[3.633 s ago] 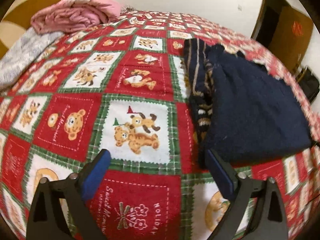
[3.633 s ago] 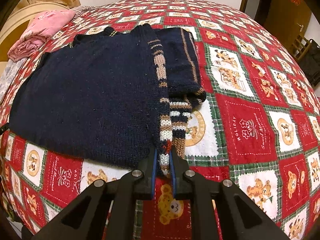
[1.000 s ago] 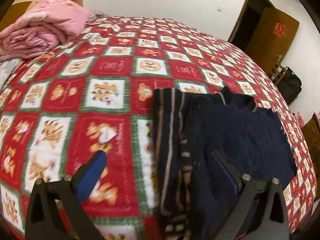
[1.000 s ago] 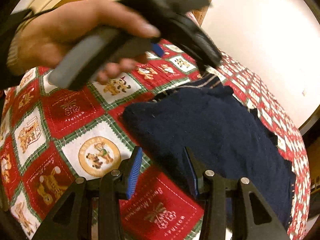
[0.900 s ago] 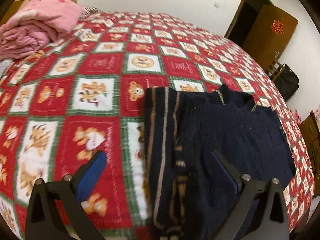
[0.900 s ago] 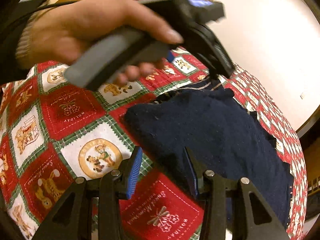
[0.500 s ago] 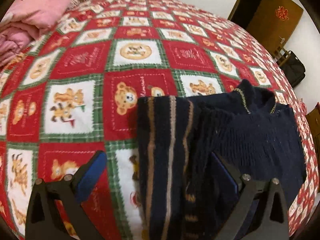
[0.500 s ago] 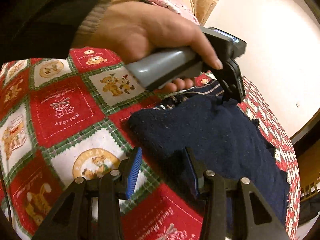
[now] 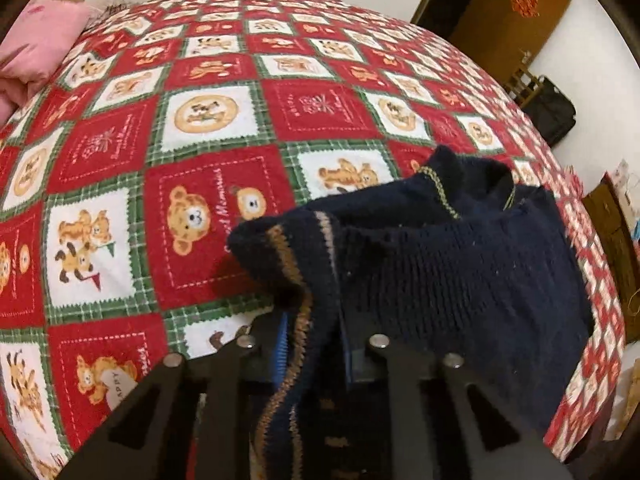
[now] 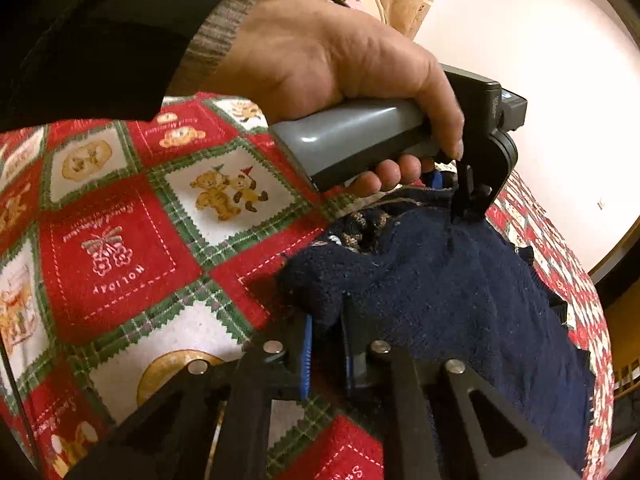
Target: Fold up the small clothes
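A small navy knit sweater (image 9: 460,268) with tan stripes lies on the red teddy-bear bedspread (image 9: 200,128). My left gripper (image 9: 314,344) is shut on its striped folded edge near the shoulder and lifts it slightly. In the right wrist view my right gripper (image 10: 326,344) is shut on the sweater's (image 10: 460,292) near bottom corner. The left gripper (image 10: 464,200) and the hand holding it show there, pinching the sweater's far edge.
A pink folded blanket (image 9: 36,52) lies at the bed's far left. A brown door (image 9: 500,20) and a dark bag (image 9: 548,116) stand beyond the bed's right side. The bed's edge runs close along the sweater's right side.
Both grippers were open half a second ago. Each has now closed on the sweater, the left on the striped edge, the right on the near corner, and the fabric has bunched up.
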Demonstrator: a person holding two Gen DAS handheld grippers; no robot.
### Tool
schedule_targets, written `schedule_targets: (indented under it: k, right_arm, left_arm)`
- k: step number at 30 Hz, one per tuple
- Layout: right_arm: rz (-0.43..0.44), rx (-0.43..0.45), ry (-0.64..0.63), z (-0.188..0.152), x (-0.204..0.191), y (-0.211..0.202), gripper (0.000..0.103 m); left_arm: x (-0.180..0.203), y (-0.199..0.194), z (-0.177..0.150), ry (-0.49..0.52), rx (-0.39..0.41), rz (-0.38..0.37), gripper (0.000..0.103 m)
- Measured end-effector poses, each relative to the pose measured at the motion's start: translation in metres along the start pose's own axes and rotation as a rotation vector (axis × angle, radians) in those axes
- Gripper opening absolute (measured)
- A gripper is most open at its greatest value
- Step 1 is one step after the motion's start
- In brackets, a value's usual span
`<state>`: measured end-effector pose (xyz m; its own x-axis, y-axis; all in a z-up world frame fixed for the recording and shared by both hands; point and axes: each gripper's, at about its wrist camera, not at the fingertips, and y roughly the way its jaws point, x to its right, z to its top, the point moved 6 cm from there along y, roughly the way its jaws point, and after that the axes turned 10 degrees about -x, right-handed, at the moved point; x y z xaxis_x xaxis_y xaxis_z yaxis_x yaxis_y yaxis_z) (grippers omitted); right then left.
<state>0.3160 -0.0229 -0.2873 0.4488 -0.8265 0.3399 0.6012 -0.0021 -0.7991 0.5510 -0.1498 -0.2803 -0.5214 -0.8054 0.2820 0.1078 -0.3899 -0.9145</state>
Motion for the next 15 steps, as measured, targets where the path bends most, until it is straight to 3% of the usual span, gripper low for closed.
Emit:
schedule_targets:
  k: [7,15]
  right_arm:
    - [0.023,0.061,0.056,-0.001,0.011,-0.021,0.01]
    - [0.055,0.112,0.112,-0.013,0.021,-0.041,0.01]
  left_arm:
    - [-0.01,-0.013,-0.006,-0.106,0.044,-0.103,0.018]
    - [-0.009,-0.02,-0.005,-0.165,0.035,-0.132,0.018]
